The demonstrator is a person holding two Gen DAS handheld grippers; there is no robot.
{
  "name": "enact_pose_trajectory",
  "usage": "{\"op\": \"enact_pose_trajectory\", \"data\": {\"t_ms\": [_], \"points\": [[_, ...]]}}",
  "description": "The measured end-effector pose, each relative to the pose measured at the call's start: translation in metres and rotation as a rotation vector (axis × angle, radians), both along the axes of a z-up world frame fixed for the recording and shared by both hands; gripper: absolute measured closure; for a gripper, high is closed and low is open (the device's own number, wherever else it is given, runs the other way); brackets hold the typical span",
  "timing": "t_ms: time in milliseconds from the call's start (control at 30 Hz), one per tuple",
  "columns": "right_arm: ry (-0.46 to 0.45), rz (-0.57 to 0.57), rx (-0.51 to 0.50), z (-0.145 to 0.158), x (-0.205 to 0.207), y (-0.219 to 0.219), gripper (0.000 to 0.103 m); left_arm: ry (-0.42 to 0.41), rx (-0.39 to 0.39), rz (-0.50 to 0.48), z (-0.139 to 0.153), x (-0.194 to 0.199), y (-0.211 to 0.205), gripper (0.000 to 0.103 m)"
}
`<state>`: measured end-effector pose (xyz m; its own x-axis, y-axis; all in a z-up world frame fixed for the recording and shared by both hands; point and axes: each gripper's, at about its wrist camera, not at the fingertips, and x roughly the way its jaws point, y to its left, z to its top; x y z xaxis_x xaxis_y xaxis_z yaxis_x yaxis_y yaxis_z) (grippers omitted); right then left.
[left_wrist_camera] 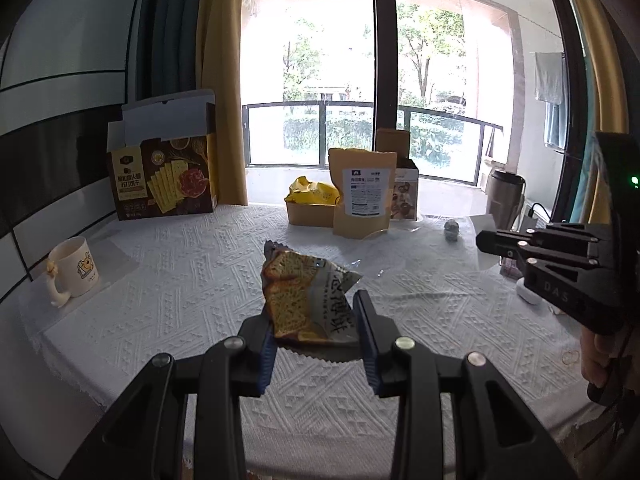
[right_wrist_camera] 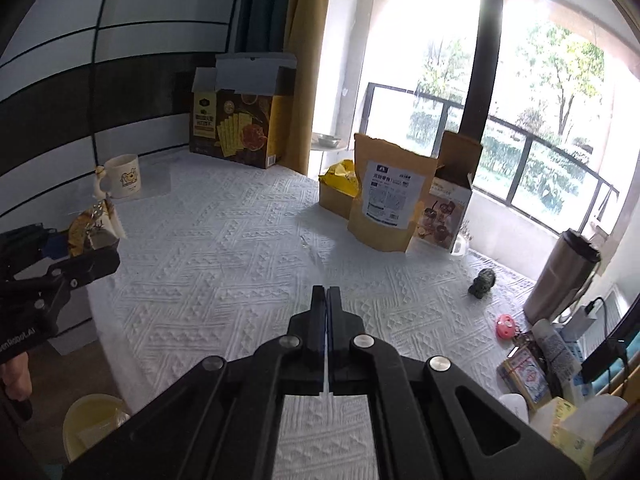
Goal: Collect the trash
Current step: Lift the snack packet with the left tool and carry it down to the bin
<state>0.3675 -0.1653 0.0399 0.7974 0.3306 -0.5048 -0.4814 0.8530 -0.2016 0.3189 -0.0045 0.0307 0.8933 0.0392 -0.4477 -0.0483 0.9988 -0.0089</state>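
A crumpled snack wrapper point(left_wrist_camera: 310, 300) with a toast picture sits between the fingers of my left gripper point(left_wrist_camera: 316, 320), which is shut on its lower end and holds it above the white tablecloth point(left_wrist_camera: 192, 280). In the right wrist view the left gripper point(right_wrist_camera: 86, 248) shows at the far left with the wrapper point(right_wrist_camera: 86, 232) in it. My right gripper point(right_wrist_camera: 326, 296) is shut and empty over the middle of the table; it also shows at the right edge of the left wrist view point(left_wrist_camera: 486, 242). A yellow bin point(right_wrist_camera: 94, 424) stands on the floor at the lower left.
A cracker box point(left_wrist_camera: 164, 176) stands at the back left, a mug point(left_wrist_camera: 78, 266) at the left. A kraft pouch point(left_wrist_camera: 362, 192), a yellow bag in a tray point(left_wrist_camera: 312, 198) and a small carton point(left_wrist_camera: 404, 192) stand at the back. A steel tumbler point(right_wrist_camera: 560, 276), a dark crumpled ball point(right_wrist_camera: 482, 280) and clutter point(right_wrist_camera: 536, 360) lie right.
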Motion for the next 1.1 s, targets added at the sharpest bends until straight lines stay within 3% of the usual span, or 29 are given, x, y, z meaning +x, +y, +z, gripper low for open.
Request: {"op": "enact_pose_trajectory", "data": {"t_ms": [467,833,1100], "points": [[-0.133,0.022,0.071,0.044,-0.13,-0.038,0.103,-0.068,0.032,-0.029,0.026,-0.072,-0.015,0.068],[-0.144,0.069,0.113,0.037,-0.214,-0.042,0.103,-0.091,0.008,0.013,0.019,-0.138,0.008,0.068],[-0.109,0.132,0.114,0.009,-0.258,-0.024,0.103,-0.063,-0.009,0.056,-0.009,-0.179,0.032,0.068]]}}
